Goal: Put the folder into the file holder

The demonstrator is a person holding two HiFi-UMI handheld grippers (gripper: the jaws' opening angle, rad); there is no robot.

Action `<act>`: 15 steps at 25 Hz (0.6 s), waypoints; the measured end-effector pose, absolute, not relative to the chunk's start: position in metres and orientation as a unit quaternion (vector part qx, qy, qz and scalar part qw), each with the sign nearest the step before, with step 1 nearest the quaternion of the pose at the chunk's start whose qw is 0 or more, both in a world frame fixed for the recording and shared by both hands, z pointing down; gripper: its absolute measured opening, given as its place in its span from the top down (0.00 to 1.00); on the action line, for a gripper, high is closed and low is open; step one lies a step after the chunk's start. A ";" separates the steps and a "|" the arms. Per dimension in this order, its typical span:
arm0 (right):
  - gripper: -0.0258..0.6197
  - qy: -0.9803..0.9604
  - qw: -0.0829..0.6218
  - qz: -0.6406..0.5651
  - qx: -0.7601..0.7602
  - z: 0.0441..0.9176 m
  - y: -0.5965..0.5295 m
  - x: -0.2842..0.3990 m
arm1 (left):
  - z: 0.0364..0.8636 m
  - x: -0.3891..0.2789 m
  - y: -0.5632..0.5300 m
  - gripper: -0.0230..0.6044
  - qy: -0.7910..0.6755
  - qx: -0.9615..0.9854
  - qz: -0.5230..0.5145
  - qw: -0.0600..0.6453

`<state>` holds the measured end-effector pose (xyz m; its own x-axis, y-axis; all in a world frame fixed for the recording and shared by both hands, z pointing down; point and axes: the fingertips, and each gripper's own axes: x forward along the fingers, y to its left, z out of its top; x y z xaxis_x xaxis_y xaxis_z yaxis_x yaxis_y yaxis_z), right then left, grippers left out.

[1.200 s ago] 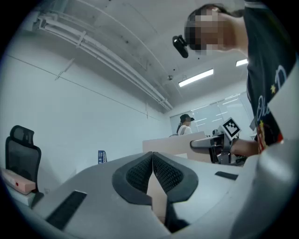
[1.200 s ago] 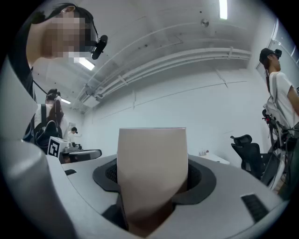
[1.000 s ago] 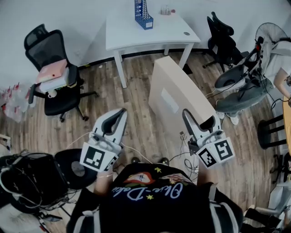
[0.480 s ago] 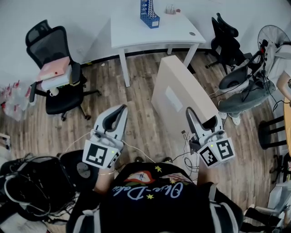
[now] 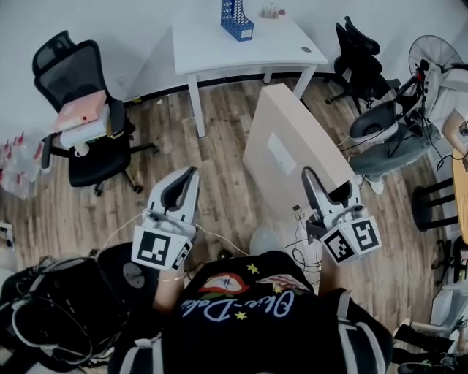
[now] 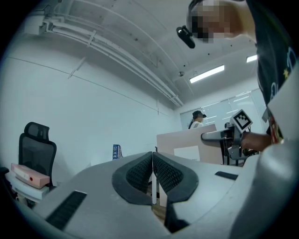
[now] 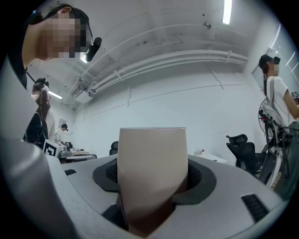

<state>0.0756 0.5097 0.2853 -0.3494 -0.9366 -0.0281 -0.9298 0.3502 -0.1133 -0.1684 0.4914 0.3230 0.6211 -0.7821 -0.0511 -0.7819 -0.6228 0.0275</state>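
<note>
A large beige folder (image 5: 292,150) with a pale label stands up out of my right gripper (image 5: 325,191), which is shut on its lower edge. In the right gripper view the folder (image 7: 152,175) fills the space between the jaws. My left gripper (image 5: 184,188) is shut and holds nothing; its pads (image 6: 140,172) meet in the left gripper view. The blue file holder (image 5: 235,17) stands on the white table (image 5: 256,51) at the far wall, well ahead of both grippers. It also shows small and blue in the left gripper view as the file holder (image 6: 117,151).
A black office chair (image 5: 80,120) with a pink box on its seat stands at the left. Another black chair (image 5: 358,62) and a fan (image 5: 439,55) are at the right, beside a person (image 7: 280,100). Cables and a black bag (image 5: 44,307) lie on the wood floor near my feet.
The view has drifted slightly; the table and file holder sit a little higher in the frame. Both grippers keep their pose, the right one still holding the folder.
</note>
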 end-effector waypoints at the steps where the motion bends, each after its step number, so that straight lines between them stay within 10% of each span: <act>1: 0.55 0.820 0.043 -0.038 -0.569 0.286 0.506 0.077 | 0.325 -0.168 0.490 0.96 -0.435 0.900 -0.027 0.002; 15: 0.55 0.832 0.065 -0.031 -0.551 0.293 0.384 0.118 | 0.345 -0.149 0.405 0.96 -0.474 0.880 0.002 0.005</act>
<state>0.1181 0.3836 0.2930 -0.3850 -0.9199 -0.0750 -0.9119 0.3917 -0.1227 -0.1489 0.4049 0.3450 0.5505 -0.8348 0.0075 -0.8348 -0.5504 0.0070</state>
